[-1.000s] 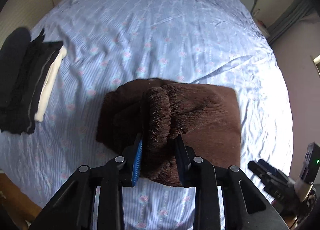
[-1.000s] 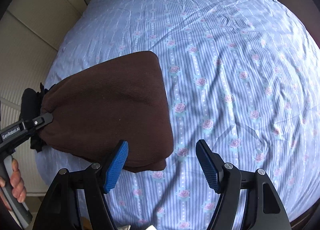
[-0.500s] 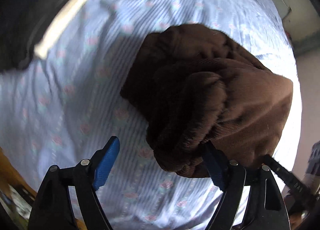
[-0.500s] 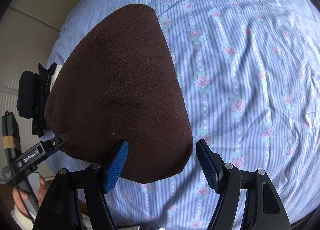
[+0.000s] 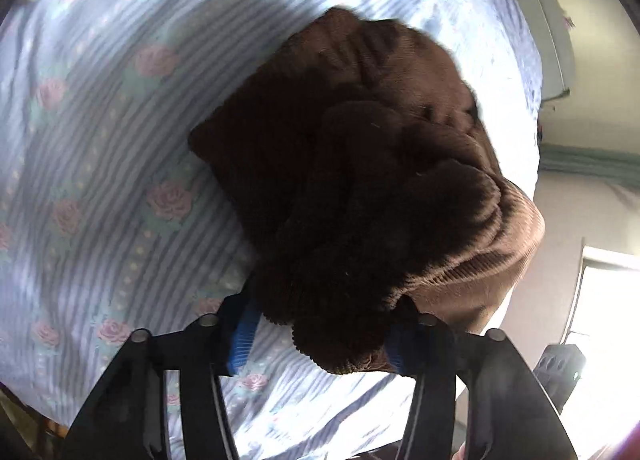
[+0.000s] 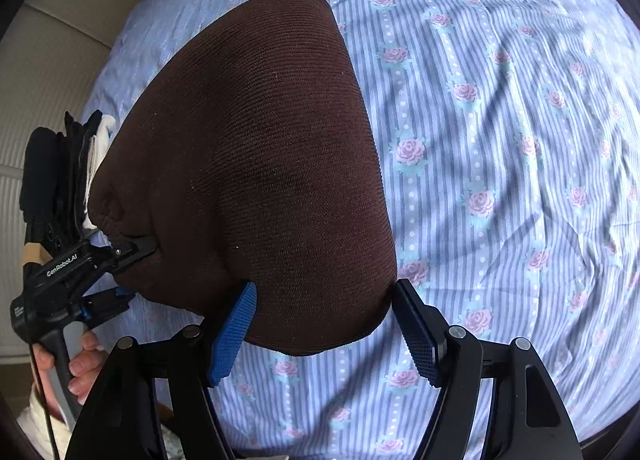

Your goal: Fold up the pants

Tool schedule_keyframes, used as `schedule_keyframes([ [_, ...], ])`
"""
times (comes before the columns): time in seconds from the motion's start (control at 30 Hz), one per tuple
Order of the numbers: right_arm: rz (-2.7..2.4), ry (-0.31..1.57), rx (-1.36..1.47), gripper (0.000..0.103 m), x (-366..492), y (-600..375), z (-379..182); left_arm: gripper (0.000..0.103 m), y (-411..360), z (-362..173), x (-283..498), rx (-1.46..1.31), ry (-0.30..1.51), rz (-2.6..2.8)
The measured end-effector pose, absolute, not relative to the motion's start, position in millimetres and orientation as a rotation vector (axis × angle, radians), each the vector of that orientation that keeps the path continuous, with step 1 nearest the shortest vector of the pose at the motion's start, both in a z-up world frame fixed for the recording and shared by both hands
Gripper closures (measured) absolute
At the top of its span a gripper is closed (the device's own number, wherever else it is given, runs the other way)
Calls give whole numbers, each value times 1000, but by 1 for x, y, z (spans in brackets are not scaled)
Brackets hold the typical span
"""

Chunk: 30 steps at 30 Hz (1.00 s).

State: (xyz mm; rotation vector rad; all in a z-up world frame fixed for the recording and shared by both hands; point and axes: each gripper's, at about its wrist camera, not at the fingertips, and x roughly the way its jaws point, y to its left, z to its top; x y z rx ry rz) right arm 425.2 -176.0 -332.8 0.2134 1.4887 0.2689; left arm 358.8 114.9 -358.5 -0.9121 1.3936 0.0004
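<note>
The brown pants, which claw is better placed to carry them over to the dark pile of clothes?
Left. The left claw is shut on the brown pants at the bunched end nearest the dark pile of clothes. The right claw is open around the far edge.

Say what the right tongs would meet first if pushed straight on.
Probably the brown pants: their folded edge already sits between the open right tongs, so they would run into it almost at once. Depth is unclear.
</note>
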Motion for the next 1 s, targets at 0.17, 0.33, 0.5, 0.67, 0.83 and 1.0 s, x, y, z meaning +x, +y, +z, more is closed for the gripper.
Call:
schedule_keyframes([
  [0.17,260,1460,291,32,417,-193,-315,61,101,-284,358,-687,1318,-48],
  [0.33,228,1395,285,32,385,-209,-289,63,90,-214,375,-563,1178,-111],
  [0.5,253,1426,255,31,377,-187,-306,64,74,-184,402,-513,1139,-179],
  [0.67,260,1468,211,31,394,-158,-340,65,65,-169,419,-521,1128,-239],
  [0.83,66,1330,167,31,400,-171,-317,65,60,-150,432,-366,1074,-292],
  [1.0,-29,1265,114,31,395,-196,-297,66,93,-217,438,-458,1215,-235],
])
